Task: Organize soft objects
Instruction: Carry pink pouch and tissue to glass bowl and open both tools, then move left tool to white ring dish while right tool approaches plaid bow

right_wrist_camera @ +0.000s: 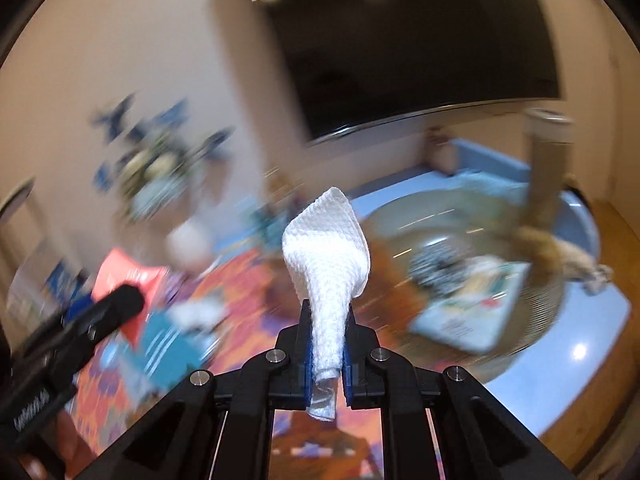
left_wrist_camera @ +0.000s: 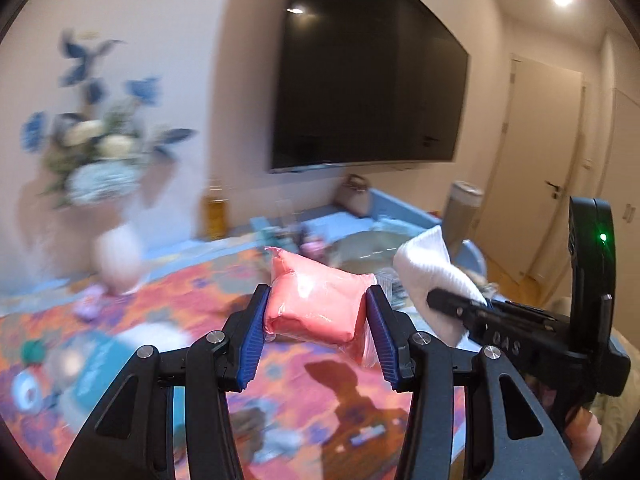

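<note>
In the left wrist view, the left gripper (left_wrist_camera: 316, 320) pinches a soft pink packet wrapped in clear plastic (left_wrist_camera: 316, 304) between its blue ribbed fingers (left_wrist_camera: 254, 340), one on each side of the packet, which hangs above a tabletop covered with a bright orange, pink and purple patterned cloth (left_wrist_camera: 192, 304). To the right, the right gripper (left_wrist_camera: 478, 302) enters from the side, its black body crossing the frame, with a crumpled white textured paper towel (left_wrist_camera: 434, 276) held at its tip. Behind, blurred, stand a pale vase of blue and white flowers (left_wrist_camera: 108, 184), a large black wall-mounted screen (left_wrist_camera: 368, 80) and a closed cream door (left_wrist_camera: 544, 168). In the right wrist view, the right gripper (right_wrist_camera: 328, 348) has its fingers (right_wrist_camera: 306, 344) pressed together on the white paper towel (right_wrist_camera: 326, 264), whose upper part fans out above them while a narrow tail hangs below. At the left edge the left gripper (right_wrist_camera: 100, 312) shows as a dark blurred shape with the pink packet (right_wrist_camera: 128, 276) beside it. Farther back, a round woven tray (right_wrist_camera: 480, 312) holding blurred items sits on a light blue surface (right_wrist_camera: 592, 320), and the patterned cloth (right_wrist_camera: 248, 280) lies below the towel.
</note>
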Tool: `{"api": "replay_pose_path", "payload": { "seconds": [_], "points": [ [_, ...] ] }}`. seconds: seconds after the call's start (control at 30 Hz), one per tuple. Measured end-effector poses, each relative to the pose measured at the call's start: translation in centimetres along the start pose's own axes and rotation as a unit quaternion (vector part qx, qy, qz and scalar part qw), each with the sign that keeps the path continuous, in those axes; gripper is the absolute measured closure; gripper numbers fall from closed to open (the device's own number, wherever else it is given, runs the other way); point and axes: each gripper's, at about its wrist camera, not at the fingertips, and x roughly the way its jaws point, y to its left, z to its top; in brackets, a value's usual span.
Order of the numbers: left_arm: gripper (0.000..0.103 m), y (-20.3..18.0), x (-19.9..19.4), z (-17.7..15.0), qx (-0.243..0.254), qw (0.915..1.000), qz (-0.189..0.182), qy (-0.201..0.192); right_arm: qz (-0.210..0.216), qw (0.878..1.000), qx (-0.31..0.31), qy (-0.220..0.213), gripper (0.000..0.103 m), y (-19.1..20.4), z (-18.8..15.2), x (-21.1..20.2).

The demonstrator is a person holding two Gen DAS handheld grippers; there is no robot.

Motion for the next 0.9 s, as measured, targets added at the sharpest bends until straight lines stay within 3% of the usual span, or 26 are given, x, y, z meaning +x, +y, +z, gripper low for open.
{"api": "replay_pose_path", "payload": {
  "seconds": [0.17,0.43,0.47,0.5,0.53,0.57,0.6,0.67,0.9],
  "points": [
    [0.058,-3.3,5.5,1.6,0.005,0.9989,-0.038,0.026,-0.048,0.996,0.071,-0.010,0.093,-5.9,2.6,-0.1],
    [0.058,-6.0,11.9,2.1,0.029,0.9962,-0.061,0.054,-0.087,0.991,0.101,0.008,0.093,-9.8,4.1,2.5],
    [0.056,-6.2,12.5,2.1,0.033,0.9956,-0.067,0.057,-0.088,0.991,0.103,0.009,0.091,-10.1,4.3,2.9],
    [0.046,-6.3,13.2,2.1,0.035,0.9941,-0.079,0.065,-0.088,0.991,0.103,0.011,0.090,-10.3,4.5,3.3],
    [0.039,-6.3,13.6,2.1,0.035,0.9934,-0.083,0.071,-0.088,0.991,0.103,0.015,0.088,-10.6,4.6,3.7],
    [0.022,-6.3,14.0,1.9,0.035,0.9936,-0.078,0.073,-0.084,0.991,0.103,0.024,0.083,-10.8,4.8,4.3],
    [0.018,-6.2,14.0,1.8,0.033,0.9947,-0.068,0.069,-0.081,0.990,0.106,0.036,0.077,-11.2,4.9,4.9],
    [0.018,-5.8,13.9,1.7,0.031,0.9950,-0.064,0.070,-0.086,0.989,0.115,0.042,0.042,-11.8,4.8,5.0],
    [0.018,-2.8,8.6,2.3,0.013,0.9985,-0.042,0.034,-0.081,0.989,0.122,0.020,0.042,-11.9,4.1,2.6]
  ]
}}
